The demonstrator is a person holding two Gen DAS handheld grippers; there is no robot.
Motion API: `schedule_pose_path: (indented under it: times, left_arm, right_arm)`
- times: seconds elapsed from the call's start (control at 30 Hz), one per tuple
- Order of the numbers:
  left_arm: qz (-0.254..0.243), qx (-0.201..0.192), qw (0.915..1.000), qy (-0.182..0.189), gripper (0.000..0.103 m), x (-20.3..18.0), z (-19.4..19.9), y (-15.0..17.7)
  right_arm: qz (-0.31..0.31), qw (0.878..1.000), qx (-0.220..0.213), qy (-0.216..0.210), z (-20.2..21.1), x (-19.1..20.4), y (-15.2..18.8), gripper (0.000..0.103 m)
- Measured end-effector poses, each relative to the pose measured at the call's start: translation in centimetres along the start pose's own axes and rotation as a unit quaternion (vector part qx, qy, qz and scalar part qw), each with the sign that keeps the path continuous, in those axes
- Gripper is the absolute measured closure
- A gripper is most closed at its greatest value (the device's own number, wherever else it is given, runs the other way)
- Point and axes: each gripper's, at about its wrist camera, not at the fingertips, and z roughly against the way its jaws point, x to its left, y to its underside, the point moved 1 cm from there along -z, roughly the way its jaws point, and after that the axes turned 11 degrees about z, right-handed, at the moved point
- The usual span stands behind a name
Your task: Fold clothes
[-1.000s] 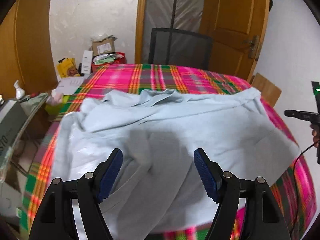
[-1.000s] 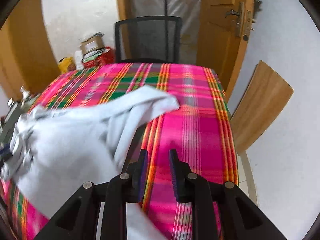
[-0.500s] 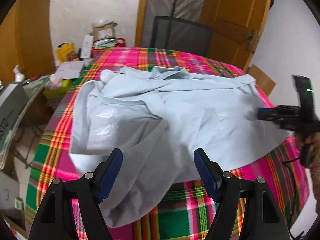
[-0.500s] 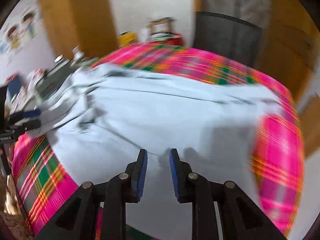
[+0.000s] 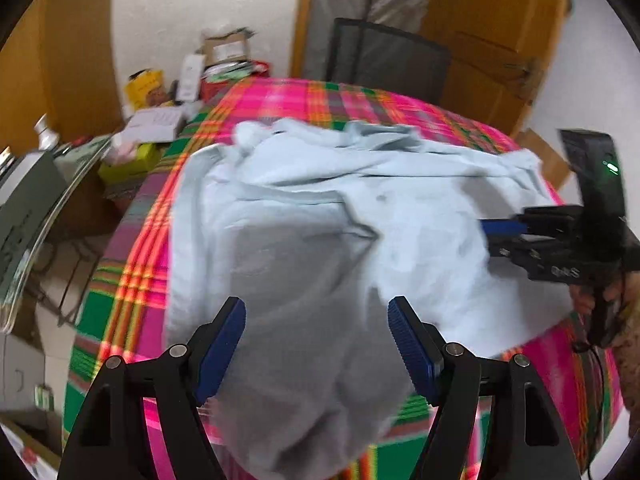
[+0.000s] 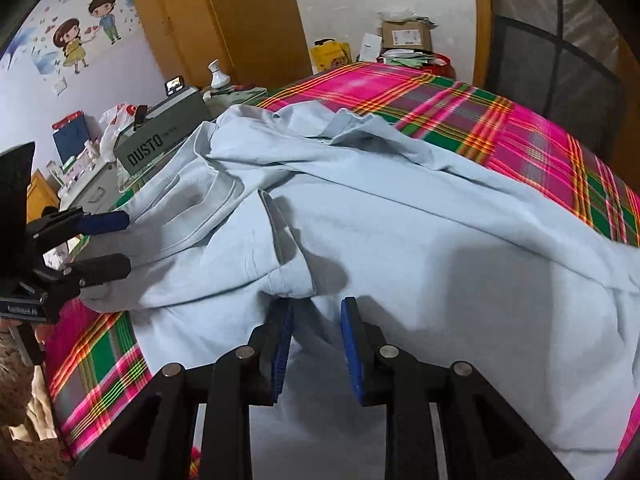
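We tilt both claws down over the pale blue garment (image 6: 400, 216): left claw (image 5: 316, 344) gapes empty, right claw (image 6: 316, 344) has just been parting, nothing pinched.

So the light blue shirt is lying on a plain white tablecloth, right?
Not quite. The light blue shirt is lying on a tablecloth, but it is bright pink plaid with green and orange stripes, not plain white. The right wrist view shows it clearly.
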Motion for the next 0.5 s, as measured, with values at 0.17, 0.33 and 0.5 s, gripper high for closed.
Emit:
schedule_pose_path:
  times: [0.17, 0.33, 0.5]
  left_arm:
    - [0.071, 0.017, 0.9968, -0.031, 0.028, 3.2, -1.1, -0.7]
    - [0.084, 0.005, 0.9954, -0.046, 0.028, 4.2, -0.5, -0.7]
    - [0.081, -0.007, 0.9962, -0.031, 0.028, 3.8, 0.9, -0.5]
  right_arm:
    - [-0.003, 1.0, -0.006, -0.003, -0.6, 0.0, -0.5, 0.069]
    - [-0.029, 0.999, -0.019, -0.03, -0.3, -0.5, -0.1, 0.069]
    - [-0.047, 0.996, -0.039, -0.06, 0.6, -0.5, 0.3, 0.097]
